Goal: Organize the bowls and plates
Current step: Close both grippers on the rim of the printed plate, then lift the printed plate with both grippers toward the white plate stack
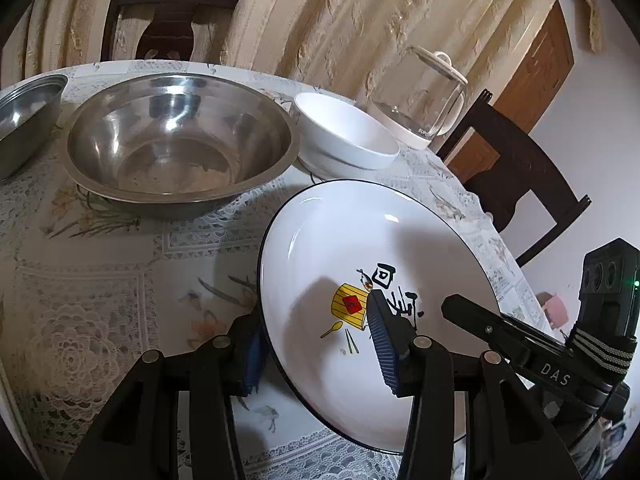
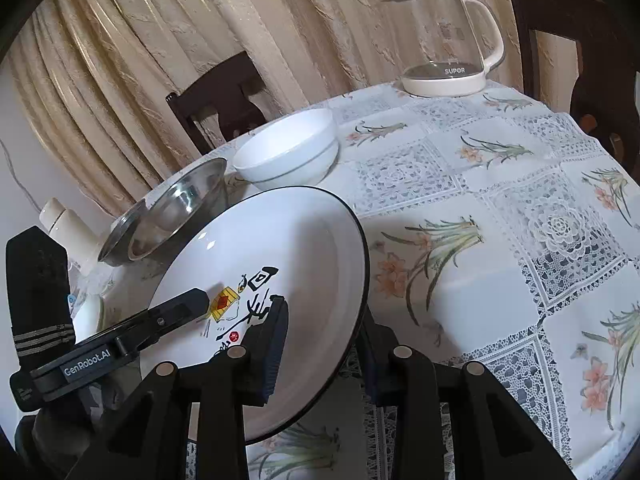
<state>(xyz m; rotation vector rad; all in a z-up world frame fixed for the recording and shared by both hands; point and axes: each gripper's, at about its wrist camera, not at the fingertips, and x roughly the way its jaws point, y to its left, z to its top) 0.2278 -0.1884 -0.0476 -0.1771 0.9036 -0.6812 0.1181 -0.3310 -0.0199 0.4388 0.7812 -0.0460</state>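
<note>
A white plate [image 1: 360, 248] with a black rim and a printed drawing is held tilted above the table; it also shows in the right wrist view [image 2: 288, 248]. My left gripper [image 1: 316, 344] is shut on its left rim, one finger on top, one beneath. My right gripper [image 2: 320, 344] is shut on its right rim and shows in the left wrist view [image 1: 480, 320]. A large steel bowl [image 1: 180, 140] stands behind the plate, a second steel bowl [image 1: 24, 116] at far left. White bowls [image 1: 344, 136] are stacked to the right; they also show in the right wrist view [image 2: 288, 152].
A glass kettle [image 2: 444, 36] with a white base stands at the table's far edge. Dark wooden chairs [image 1: 516, 168] ring the round table with its lace floral cloth [image 2: 520, 220]. A white bottle [image 2: 64, 220] stands at left. Curtains hang behind.
</note>
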